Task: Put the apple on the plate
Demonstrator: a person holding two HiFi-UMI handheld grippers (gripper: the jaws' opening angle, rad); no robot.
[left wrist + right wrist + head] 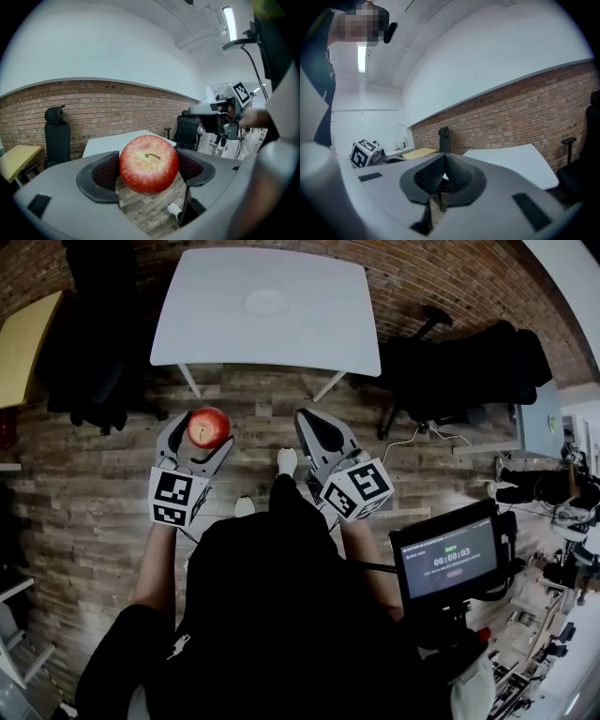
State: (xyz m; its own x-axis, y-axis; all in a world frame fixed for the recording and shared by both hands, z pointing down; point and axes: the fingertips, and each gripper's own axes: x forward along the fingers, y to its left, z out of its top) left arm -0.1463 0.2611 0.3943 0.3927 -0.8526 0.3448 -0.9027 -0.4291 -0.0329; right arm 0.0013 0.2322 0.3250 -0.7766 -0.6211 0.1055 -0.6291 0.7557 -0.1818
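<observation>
So the grab part looks done and this is the carry step. The left gripper (206,433), left of centre in the head view, has its jaws clamped on the apple (208,426), one pad on each side of its middle. The apple hangs in the air over the wood floor, not resting on anything, and it's well short of the table (319,334).

The apple itself is red and shiny, with a yellowish patch around the stem. In the left gripper view the short brown stem points up and toward the camera. It's round and smooth, so I'd guess it could roll in the pads if the squeeze goes slack. No bruises that I can see.

The plate (266,303) is at top centre of the head view. It's white on a white table, so it's easy to miss, and it looks empty. My take on the next move is to walk or reach forward until the apple is over the plate, lower it until it touches, then let the jaws open. Dropping it from height would probably send it rolling off.

The right gripper (315,424), just right of centre, is doing nothing. Its jaws are pressed together with nothing between them, and it points toward the table.
</observation>
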